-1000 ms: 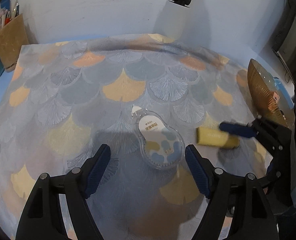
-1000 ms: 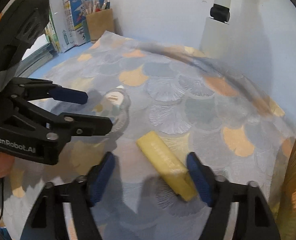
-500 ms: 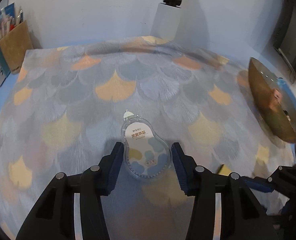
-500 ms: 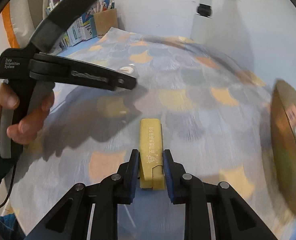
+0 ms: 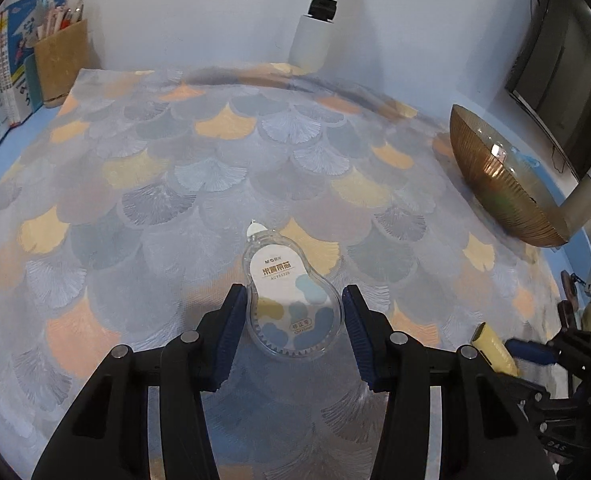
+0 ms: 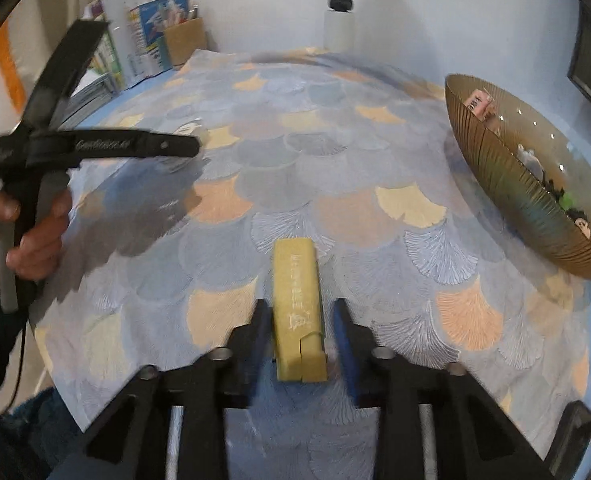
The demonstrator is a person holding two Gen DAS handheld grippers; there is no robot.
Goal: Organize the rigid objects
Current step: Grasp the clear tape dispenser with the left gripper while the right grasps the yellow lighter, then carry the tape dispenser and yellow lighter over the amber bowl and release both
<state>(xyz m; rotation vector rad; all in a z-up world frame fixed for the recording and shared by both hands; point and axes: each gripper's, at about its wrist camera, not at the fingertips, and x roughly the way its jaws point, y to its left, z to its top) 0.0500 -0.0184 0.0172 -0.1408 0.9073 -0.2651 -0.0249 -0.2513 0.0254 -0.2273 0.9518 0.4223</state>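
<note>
A clear pear-shaped correction tape (image 5: pixel 291 304) sits between the blue pads of my left gripper (image 5: pixel 294 328), which is shut on it above the patterned cloth. A yellow rectangular block (image 6: pixel 297 312) sits between the pads of my right gripper (image 6: pixel 299 344); small gaps show on both sides, so the grip is loose or just opened. In the left wrist view the yellow block (image 5: pixel 493 346) and the right gripper's blue pad (image 5: pixel 529 350) show at the lower right. In the right wrist view the left gripper (image 6: pixel 95 148) is held up at the left by a hand.
A ribbed amber glass bowl (image 6: pixel 507 184) with several small items stands at the right; it also shows in the left wrist view (image 5: pixel 495 184). A cardboard pen holder (image 5: pixel 61 62) and books (image 5: pixel 3 80) stand at the back left. A white lamp post (image 5: pixel 313 28) stands at the back.
Both grippers closed around their objects and lifted them from the cloth. The right gripper's pads now stand a little wider apart around the yellow block than half a second ago.
</note>
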